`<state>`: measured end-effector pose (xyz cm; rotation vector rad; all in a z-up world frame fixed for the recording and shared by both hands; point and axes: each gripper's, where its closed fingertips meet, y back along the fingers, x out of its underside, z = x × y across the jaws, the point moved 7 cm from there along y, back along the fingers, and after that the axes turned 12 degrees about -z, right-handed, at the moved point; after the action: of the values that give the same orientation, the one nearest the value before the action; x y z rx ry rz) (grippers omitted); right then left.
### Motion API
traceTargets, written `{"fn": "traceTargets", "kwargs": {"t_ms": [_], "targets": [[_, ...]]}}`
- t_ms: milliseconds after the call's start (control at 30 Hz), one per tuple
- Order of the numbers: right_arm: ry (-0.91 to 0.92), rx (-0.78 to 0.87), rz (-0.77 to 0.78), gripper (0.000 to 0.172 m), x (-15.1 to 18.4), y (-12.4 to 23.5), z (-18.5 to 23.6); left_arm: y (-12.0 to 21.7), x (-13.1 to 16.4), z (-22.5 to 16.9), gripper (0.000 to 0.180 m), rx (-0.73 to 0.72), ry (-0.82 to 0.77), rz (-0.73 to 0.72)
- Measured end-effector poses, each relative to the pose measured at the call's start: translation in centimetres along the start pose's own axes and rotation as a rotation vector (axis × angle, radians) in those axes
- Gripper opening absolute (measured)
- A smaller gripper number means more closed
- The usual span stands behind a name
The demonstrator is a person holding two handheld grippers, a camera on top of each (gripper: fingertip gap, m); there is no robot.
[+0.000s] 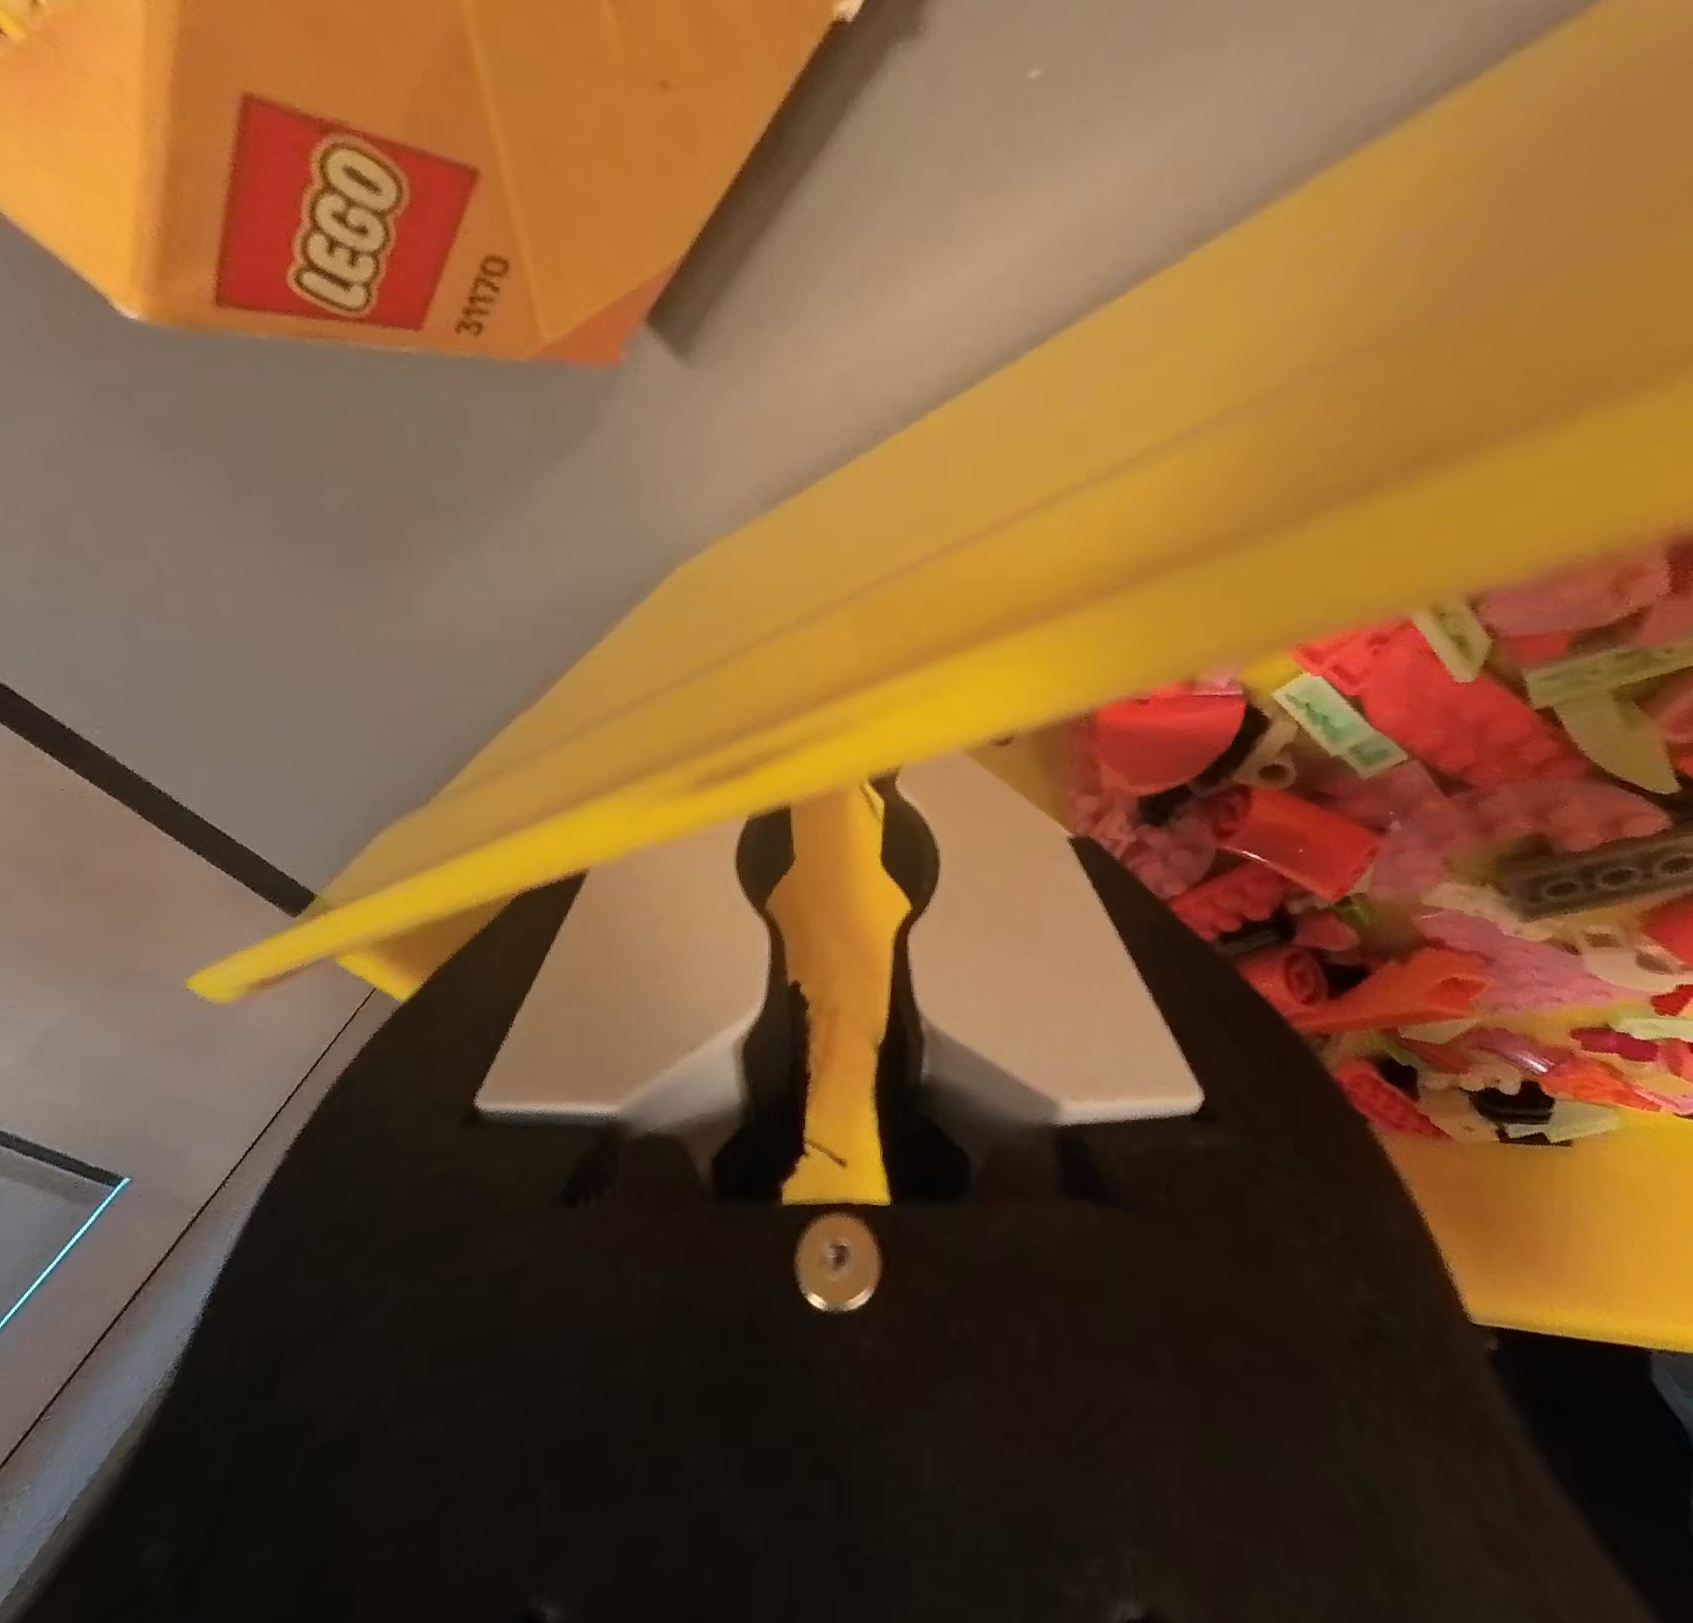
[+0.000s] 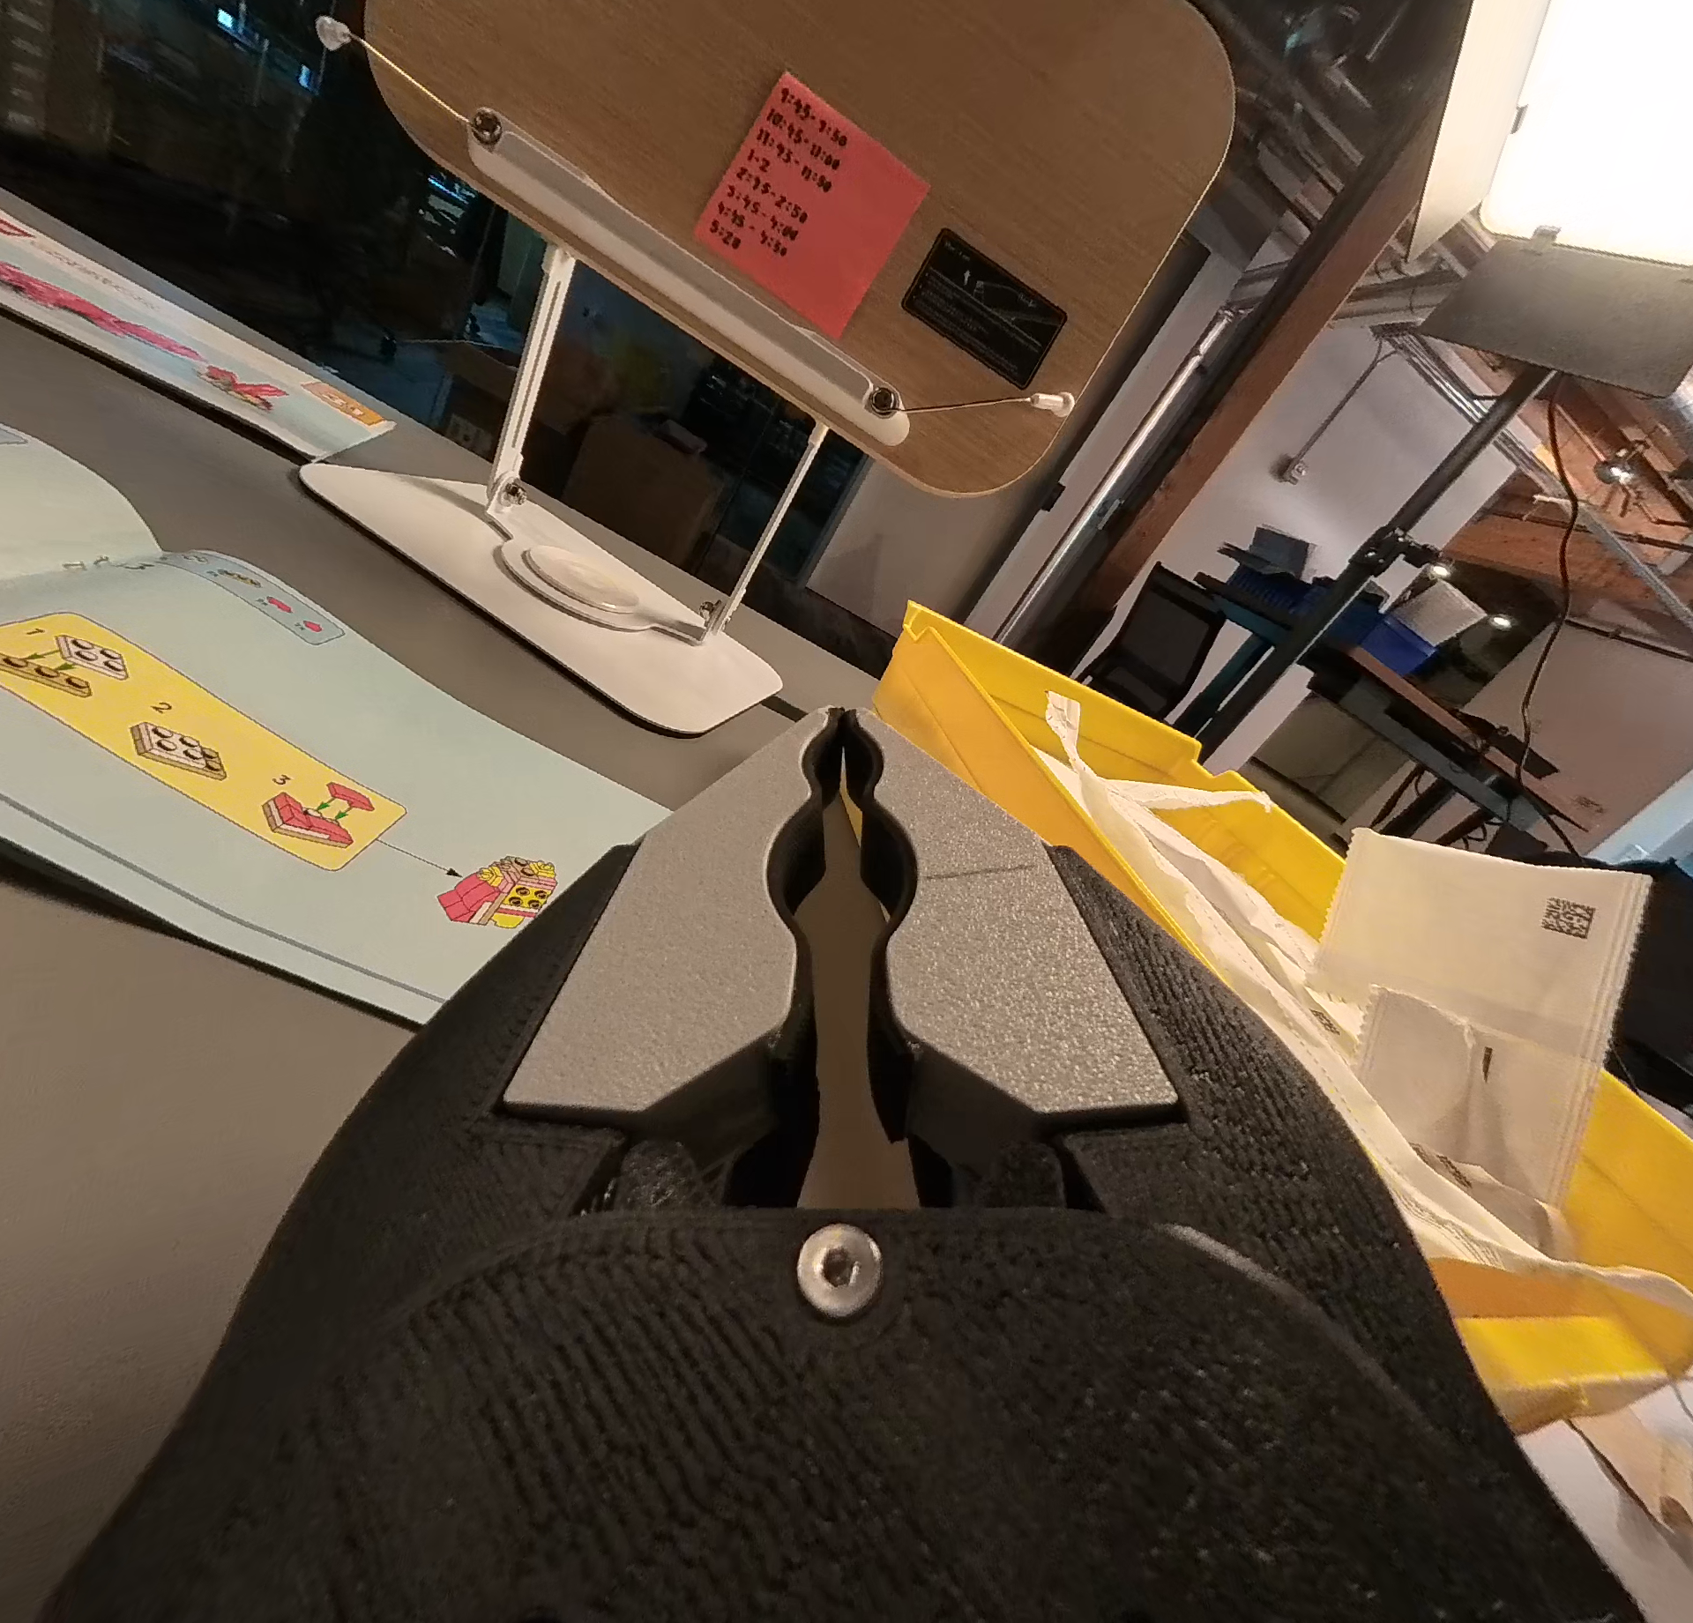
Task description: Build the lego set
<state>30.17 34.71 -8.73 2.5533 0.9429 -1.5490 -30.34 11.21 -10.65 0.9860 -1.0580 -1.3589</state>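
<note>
left wrist view: the left gripper (image 1: 838, 791) has its jaws narrow around the wall of a yellow bin (image 1: 1054, 571). the yellow plastic runs down between the two black fingers (image 1: 765, 855), and the bin's rim crosses in front of the fingertips and hides them, so whether the pads press on the wall cannot be told for sure. the bin's long rim runs as a diagonal edge from lower left to upper right. inside the bin, to the right, lies a heap of toy bricks (image 1: 1374, 846), mostly red, pink and orange, with some pale green and a dark grey one. up and to the left, well apart from the bin, stands a yellow cardboard box (image 1: 366, 113) with a red logo patch, one corner toward the camera. between box and bin is a bare strip of grey tabletop (image 1: 321, 498). the tabletop's edge shows at lower left.

right wrist view: the right gripper (image 2: 841, 716) has its jaws closed tip to tip, with nothing between them. just beside it on the right is a second yellow bin (image 2: 971, 709) holding torn white paper bags (image 2: 1484, 965). to the left an instruction booklet (image 2: 275, 800) lies flat. ahead stands a white-based stand with a wooden board (image 2: 797, 205) bearing a pink note. bare tabletop lies below the booklet.
</note>
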Motion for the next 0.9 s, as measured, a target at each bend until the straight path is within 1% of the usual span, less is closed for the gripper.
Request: {"fn": "traceTargets", "kwargs": {"t_ms": [100, 367, 467, 567, 733, 900], "targets": [[-0.003, 0.001, -0.001, 0.0, 0.0, 0.0, 0.0, 0.1, -0.1, 0.1, 0.01, -0.004, 0.002, -0.02], [-0.009, 0.001, -0.004, 0.0, 0.0, 0.0, -0.1, 0.0, 0.0, 0.0, 0.011, -0.002, -0.002, -0.011], [-0.012, 0.001, -0.006, 0.0, 0.0, 0.0, -0.1, 0.1, 0.1, -0.2, 0.011, 0.031, 0.005, -0.012], [-0.014, 0.0, -0.006, 0.0, 0.0, 0.0, -0.1, 0.4, 0.0, -0.5, 0.01, 0.092, 0.029, -0.043], [-0.016, -0.001, -0.007, 0.0, 0.0, 0.0, -0.1, 1.0, -0.2, 0.2, 0.009, 0.079, 0.04, -0.071], [-0.015, -0.001, -0.008, 0.0, 0.0, 0.0, -0.1, 0.8, -0.1, 0.4, 0.006, 0.078, 0.032, -0.049]]}}
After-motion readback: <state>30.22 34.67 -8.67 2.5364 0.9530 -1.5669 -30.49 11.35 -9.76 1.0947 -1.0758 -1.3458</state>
